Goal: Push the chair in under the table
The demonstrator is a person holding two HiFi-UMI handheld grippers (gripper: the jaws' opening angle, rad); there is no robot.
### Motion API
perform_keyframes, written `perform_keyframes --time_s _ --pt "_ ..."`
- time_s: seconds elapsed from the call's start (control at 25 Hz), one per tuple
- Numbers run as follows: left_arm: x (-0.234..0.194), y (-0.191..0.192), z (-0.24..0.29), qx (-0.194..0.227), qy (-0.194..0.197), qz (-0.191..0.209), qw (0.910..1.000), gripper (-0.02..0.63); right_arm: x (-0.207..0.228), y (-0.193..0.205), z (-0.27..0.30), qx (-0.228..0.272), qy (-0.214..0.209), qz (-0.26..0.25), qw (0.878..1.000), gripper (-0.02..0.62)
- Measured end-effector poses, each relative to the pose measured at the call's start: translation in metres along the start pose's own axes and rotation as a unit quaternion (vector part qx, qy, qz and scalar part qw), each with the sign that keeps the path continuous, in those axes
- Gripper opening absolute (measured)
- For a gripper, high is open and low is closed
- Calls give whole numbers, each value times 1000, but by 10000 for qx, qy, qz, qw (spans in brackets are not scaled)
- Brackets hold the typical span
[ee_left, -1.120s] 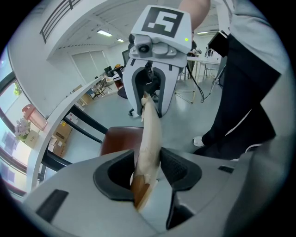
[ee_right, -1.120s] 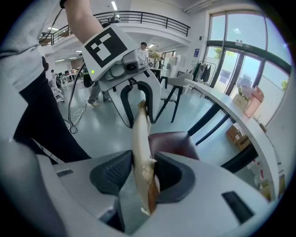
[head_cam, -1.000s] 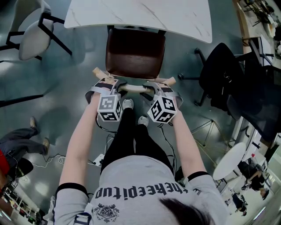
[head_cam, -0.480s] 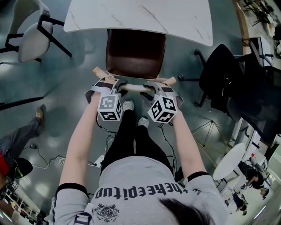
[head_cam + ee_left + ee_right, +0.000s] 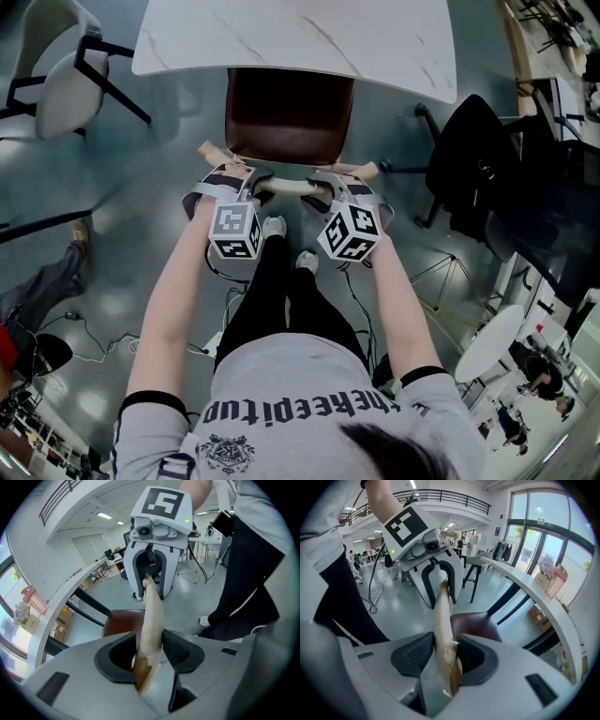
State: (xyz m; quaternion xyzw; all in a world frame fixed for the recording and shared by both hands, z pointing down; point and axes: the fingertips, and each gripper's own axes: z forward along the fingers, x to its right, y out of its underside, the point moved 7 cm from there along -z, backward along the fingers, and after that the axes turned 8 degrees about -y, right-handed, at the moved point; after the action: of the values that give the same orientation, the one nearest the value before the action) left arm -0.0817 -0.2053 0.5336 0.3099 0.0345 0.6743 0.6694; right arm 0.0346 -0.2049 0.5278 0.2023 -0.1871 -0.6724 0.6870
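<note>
A chair with a brown seat (image 5: 289,112) stands with its front part under the white marble table (image 5: 300,37). Its tan backrest (image 5: 289,187) faces me. My left gripper (image 5: 258,180) is shut on the backrest's left part and my right gripper (image 5: 322,183) on its right part. In the left gripper view the backrest edge (image 5: 152,616) runs up between the dark pads (image 5: 180,648) of the left gripper (image 5: 149,644), toward the right gripper (image 5: 151,576) opposite. In the right gripper view the backrest (image 5: 442,620) sits clamped in the right gripper (image 5: 440,651), beside the seat (image 5: 476,620).
A grey chair (image 5: 66,75) stands left of the table. A black office chair (image 5: 478,159) is at the right, and a round white table (image 5: 492,342) lower right. Cables (image 5: 211,342) lie on the floor by my feet (image 5: 274,225). Someone's leg (image 5: 47,281) shows at far left.
The table edge now covers a little more of the brown seat: the chair has slid slightly further under. Both grippers keep their hold. The person at the left has shifted.
</note>
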Motion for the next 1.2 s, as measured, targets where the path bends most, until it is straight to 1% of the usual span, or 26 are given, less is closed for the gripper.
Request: perform_keyframes --time_s 0.2,0.48,0.64,0.72,0.88,0.96,1.0,1.08,1.12,1.16,1.2 --pt "0 1 0 33 19 36 10000 187 0 0 1 -30 -21 24 10000 166" --pt "0 1 1 41 -20 34 10000 187 0 0 4 -88 117 58 9999 176" --pt "1 2 2 -22 6 -47 10000 187 1 0 4 -109 82 232 9996 185" --pt "2 2 2 -44 -9 -83 10000 190 0 -1 2 -124 59 402 9991 178" --pt "6 1 -4 -84 -181 -80 9998 189 -4 -5 -4 -136 308 591 9977 169" --pt "6 -3 -11 -42 -330 -110 9994 181 -6 -8 -10 -61 471 656 9967 147" --pt "5 -5 -16 33 -430 -176 9989 165 -7 -9 -15 24 563 718 9958 128" --pt "4 -9 -26 211 -676 -410 9966 108 -9 -13 -23 246 754 876 9930 71" --pt "4 -10 -32 288 -799 -538 9949 59 -10 -15 -26 364 821 966 9913 28" --pt "5 -12 -36 354 -894 -662 9932 40 -12 -17 -30 484 846 1067 9895 20" --pt "6 -14 -41 413 -955 -787 9915 37 -15 -20 -33 610 833 1176 9877 12"
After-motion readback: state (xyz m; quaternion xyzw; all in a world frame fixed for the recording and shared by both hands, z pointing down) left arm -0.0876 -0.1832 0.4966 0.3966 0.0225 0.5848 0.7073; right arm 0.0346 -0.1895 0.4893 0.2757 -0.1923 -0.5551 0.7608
